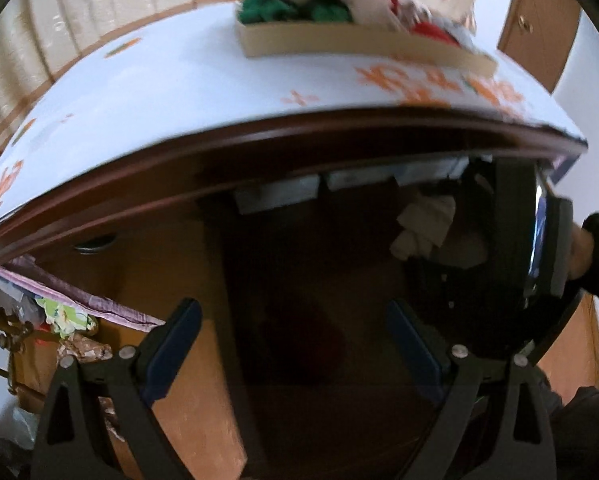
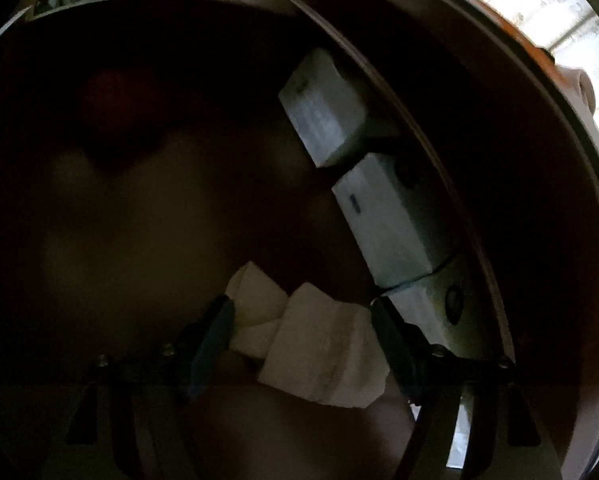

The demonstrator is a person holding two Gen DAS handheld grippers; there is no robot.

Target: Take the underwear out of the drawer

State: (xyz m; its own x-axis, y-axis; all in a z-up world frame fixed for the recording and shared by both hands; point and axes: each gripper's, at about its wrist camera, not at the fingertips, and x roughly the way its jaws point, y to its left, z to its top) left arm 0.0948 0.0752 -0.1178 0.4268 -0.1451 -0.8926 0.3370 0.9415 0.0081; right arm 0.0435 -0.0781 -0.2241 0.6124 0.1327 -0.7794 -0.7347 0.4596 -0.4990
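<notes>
Right gripper down in the dark drawer, jaws wide and straddling the folded white underwear at lower centre, not pinching, pale boxes lined up behind, left gripper spread wide, holding nothing.

The drawer looks like smooth orange-brown wood under a glossy dark-brown moulded edge, and the top above it wears a smooth white cloth or sheet printed with orange flowers, carrying a matt cardboard-like tray of soft green and red fabric. Inside the drawer, the underwear is soft, matt off-white cloth, folded and slightly creased, beside pale boxes with a smooth paper or card look. Both the left gripper and right gripper are matt black plastic with small shiny metal screws and dull blue pads.
</notes>
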